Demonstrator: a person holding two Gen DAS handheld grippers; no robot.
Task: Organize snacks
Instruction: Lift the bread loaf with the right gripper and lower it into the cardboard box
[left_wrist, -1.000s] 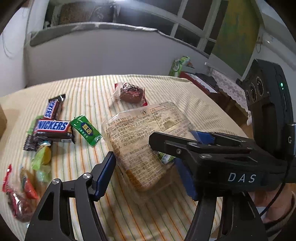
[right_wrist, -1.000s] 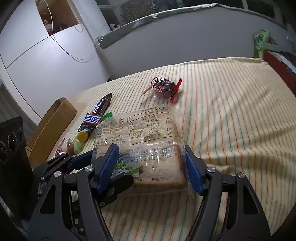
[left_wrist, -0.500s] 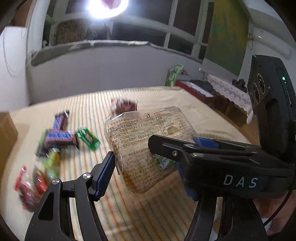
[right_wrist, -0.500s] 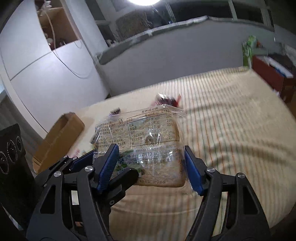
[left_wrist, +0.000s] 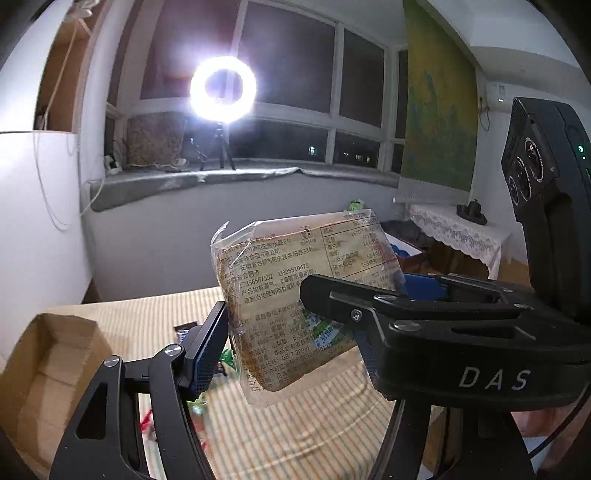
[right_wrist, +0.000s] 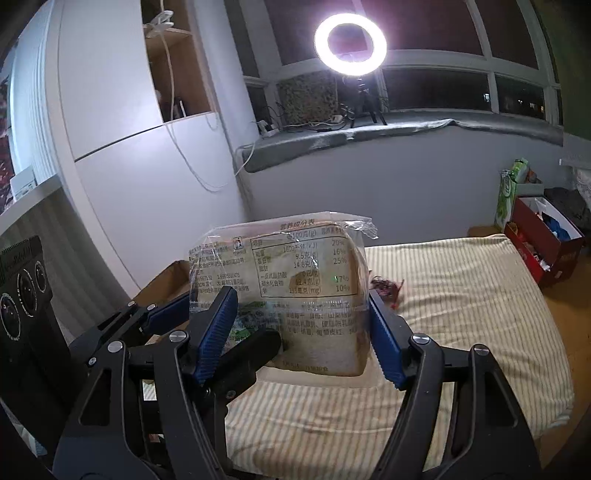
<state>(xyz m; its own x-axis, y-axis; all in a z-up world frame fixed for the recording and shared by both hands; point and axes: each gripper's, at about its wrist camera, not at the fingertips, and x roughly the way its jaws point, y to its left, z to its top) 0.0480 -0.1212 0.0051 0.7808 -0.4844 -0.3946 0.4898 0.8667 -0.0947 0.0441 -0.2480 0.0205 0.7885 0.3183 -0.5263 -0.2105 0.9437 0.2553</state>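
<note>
Both hand-held grippers are clamping the bagged bread (right_wrist: 295, 291) mid-frame, above the striped table (right_wrist: 461, 314): the left hand-held gripper (left_wrist: 291, 332) and the right hand-held gripper (right_wrist: 303, 332) pinching opposite sides. The cardboard box (left_wrist: 48, 362) at lower left is looking empty; the small snacks (left_wrist: 195, 402) are waiting loose.

The desk (right_wrist: 461, 314) wears a cream cloth with thin stripes; an open cardboard box (left_wrist: 48, 369) sits at its nine o'clock edge; a red-wrapped snack (right_wrist: 386, 288) lies toward twelve o'clock; a blurred cluster of small wrapped sweets (left_wrist: 199, 398) lies beside the box.
</note>
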